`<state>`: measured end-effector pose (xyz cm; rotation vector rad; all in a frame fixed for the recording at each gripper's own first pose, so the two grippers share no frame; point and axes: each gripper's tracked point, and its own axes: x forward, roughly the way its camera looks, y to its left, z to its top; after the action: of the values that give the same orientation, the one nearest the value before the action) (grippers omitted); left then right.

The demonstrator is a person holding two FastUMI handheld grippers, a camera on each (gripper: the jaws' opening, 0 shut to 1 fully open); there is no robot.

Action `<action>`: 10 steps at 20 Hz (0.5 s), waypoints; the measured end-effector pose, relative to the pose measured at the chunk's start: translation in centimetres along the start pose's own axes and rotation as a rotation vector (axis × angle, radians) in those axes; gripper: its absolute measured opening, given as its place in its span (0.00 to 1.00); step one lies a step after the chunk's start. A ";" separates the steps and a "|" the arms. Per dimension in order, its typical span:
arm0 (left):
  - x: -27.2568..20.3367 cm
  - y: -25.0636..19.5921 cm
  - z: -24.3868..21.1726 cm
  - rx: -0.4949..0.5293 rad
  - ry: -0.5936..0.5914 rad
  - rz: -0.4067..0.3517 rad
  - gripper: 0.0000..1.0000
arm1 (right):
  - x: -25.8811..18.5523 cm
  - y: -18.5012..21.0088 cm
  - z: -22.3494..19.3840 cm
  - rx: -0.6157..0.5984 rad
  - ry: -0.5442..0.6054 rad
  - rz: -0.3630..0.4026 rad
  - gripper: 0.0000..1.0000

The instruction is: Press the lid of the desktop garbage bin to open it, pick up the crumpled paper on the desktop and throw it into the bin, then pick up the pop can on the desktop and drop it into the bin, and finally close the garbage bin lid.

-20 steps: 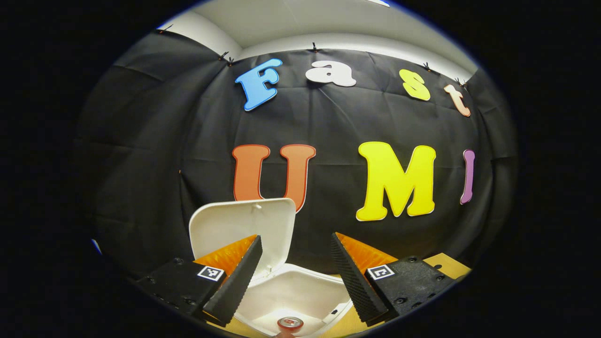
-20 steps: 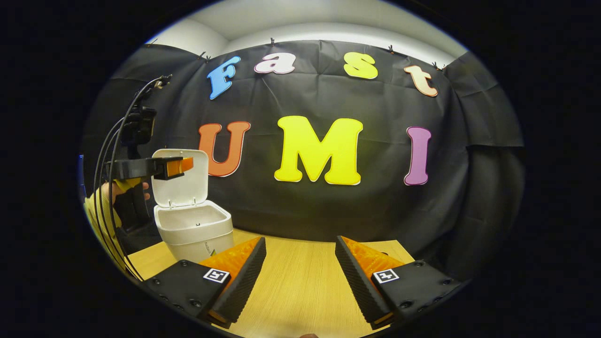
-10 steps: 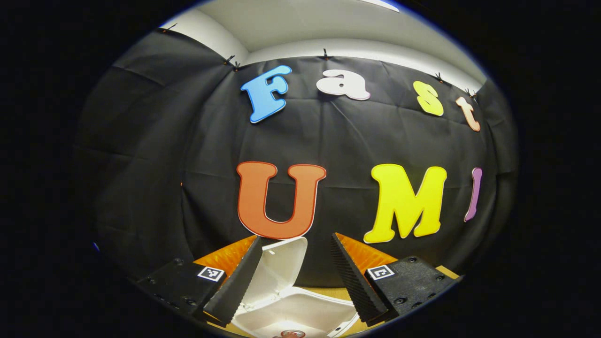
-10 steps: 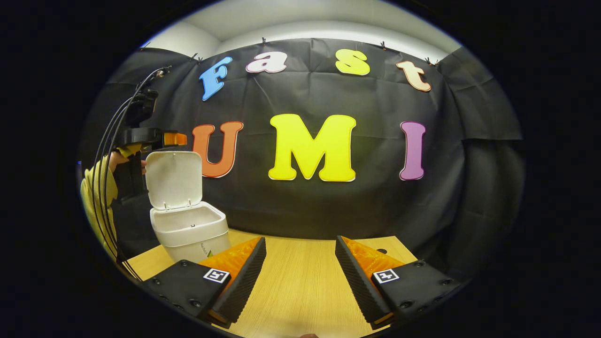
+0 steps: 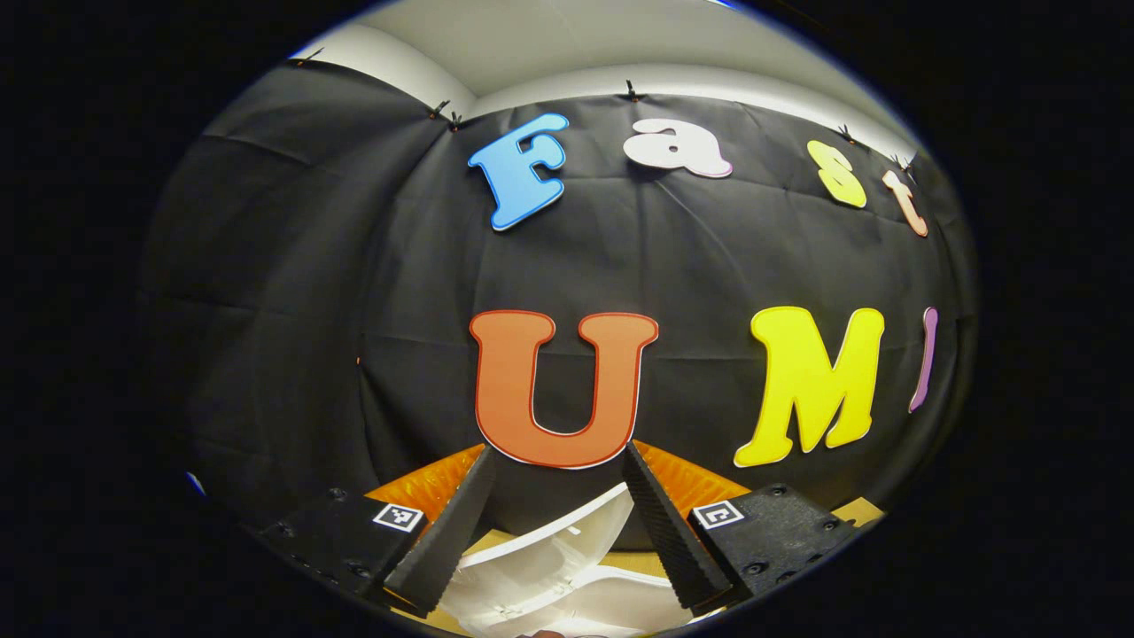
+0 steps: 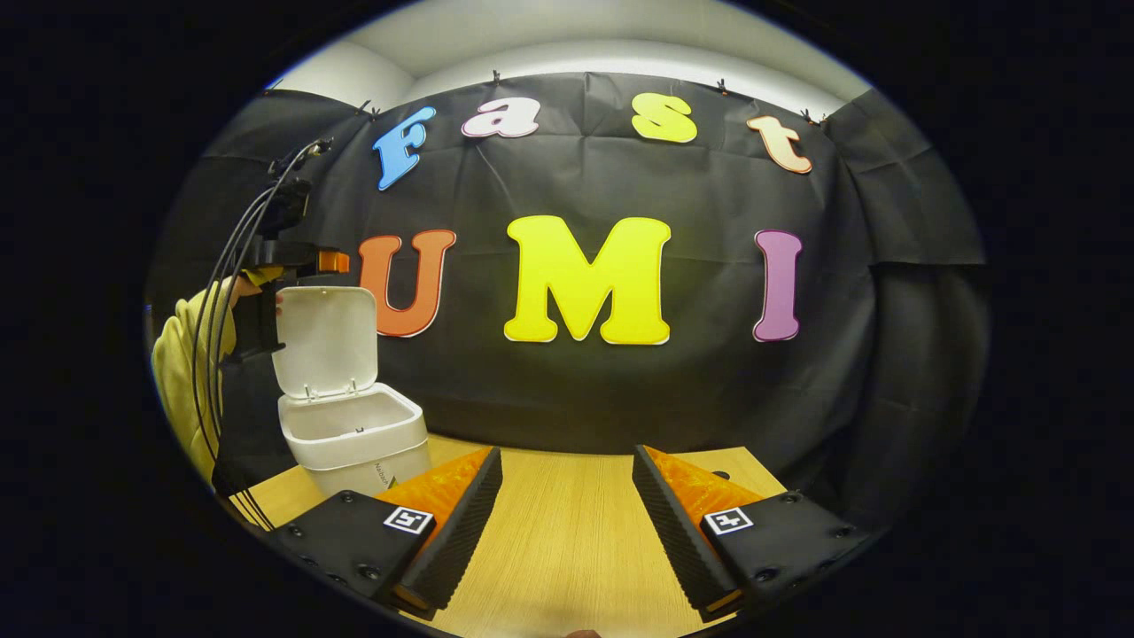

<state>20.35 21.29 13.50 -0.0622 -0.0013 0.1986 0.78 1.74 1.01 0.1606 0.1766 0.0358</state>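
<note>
Lid [image 6: 325,339] of the white bin [image 6: 354,439] stands raised. I see the left gripper [image 6: 306,260] just above that lid, fingers apart, empty. Right gripper [image 6: 567,523], right of the bin, gapes wide, empty.

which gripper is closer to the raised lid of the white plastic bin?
Left. The left gripper hovers just above the raised white lid's top edge; the right gripper sits off over the wooden table.

White plastic desktop bin [image 6: 353,440] w/ hinged white plastic lid [image 6: 324,340]: smooth, slightly glossy, lid edge also seen in left gripper view [image 5: 567,539]. Light wood-grain tabletop [image 6: 567,540], matt, fine straight grain. Ribbed, rough-looking pads [image 6: 454,532] on right gripper [image 6: 567,483]; yellow cloth sleeve [image 6: 182,354], soft and matt; thin black cables [image 6: 221,292], smooth w/ slight sheen.
</note>
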 end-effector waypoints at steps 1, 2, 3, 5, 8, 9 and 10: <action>0.2 0.2 -0.5 -0.001 0.012 0.007 0.94 | 0.1 0.0 0.0 -0.001 0.001 -0.002 0.95; 0.5 0.4 -0.8 -0.006 0.020 0.013 0.94 | 0.2 -0.1 -0.1 -0.001 0.006 -0.004 0.95; 0.4 0.6 -0.7 -0.005 0.017 0.022 0.94 | 0.3 -0.2 -0.2 -0.002 0.010 -0.009 0.95; 0.3 0.1 -0.8 -0.018 0.022 0.012 0.94 | 0.4 -0.2 -0.4 -0.001 0.016 -0.011 0.94; -0.5 -1.0 -1.2 -0.038 0.047 -0.003 0.97 | 0.5 0.1 -0.4 0.004 0.019 0.000 0.95; -0.9 -1.3 -1.3 -0.041 0.051 -0.007 0.97 | 1.4 -0.8 -0.7 0.004 0.019 0.006 0.95; -1.4 -1.8 -1.6 -0.043 0.056 -0.014 0.98 | 1.4 -0.6 -0.7 0.006 0.017 0.013 0.95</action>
<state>19.36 19.14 12.04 -0.1106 0.0502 0.1829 2.07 1.33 0.00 0.1673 0.1926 0.0499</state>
